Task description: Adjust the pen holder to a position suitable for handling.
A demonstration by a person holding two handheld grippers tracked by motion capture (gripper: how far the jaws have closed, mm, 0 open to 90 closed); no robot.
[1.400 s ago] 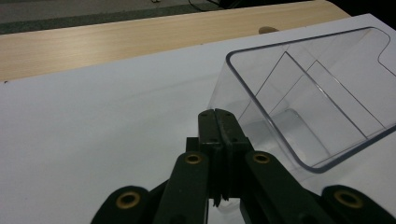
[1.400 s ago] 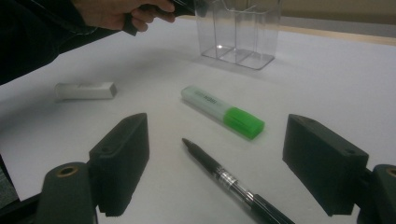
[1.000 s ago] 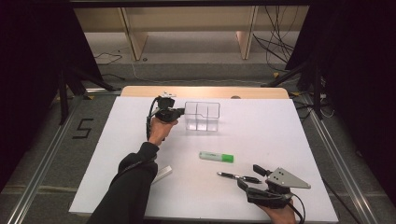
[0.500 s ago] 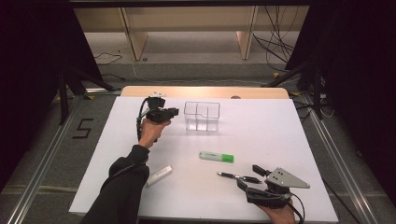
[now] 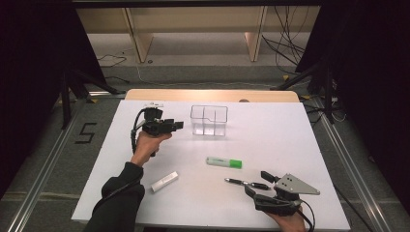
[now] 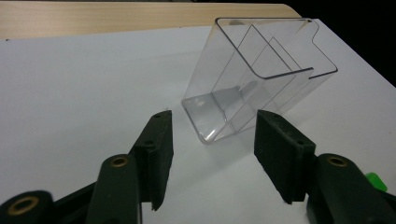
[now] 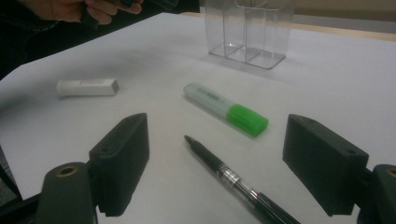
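A clear plastic organizer (image 5: 209, 121) with compartments stands upright at the back middle of the white table (image 5: 295, 135). My left gripper (image 5: 178, 125) hovers just left of it, apart from it. Its jaws have just been opening and nothing is between them; in the left gripper view the organizer (image 6: 252, 88) stands a little beyond the open left gripper (image 6: 215, 116). My right gripper (image 5: 257, 182) rests open near the front right edge. A black pen (image 7: 224, 175) lies between its jaws, untouched by the right gripper (image 7: 215, 126). The green-capped highlighter (image 7: 224, 108) lies beyond the pen.
A white stick-shaped object (image 5: 164, 181) lies at the front left, also in the right gripper view (image 7: 87, 87). The highlighter (image 5: 224, 163) and the pen (image 5: 241, 182) lie in the middle front. A wooden strip (image 5: 212, 95) borders the table's far edge.
The left gripper has drawn back to the left from the organizer's left wall, and its jaws have opened. The right gripper has stayed put.
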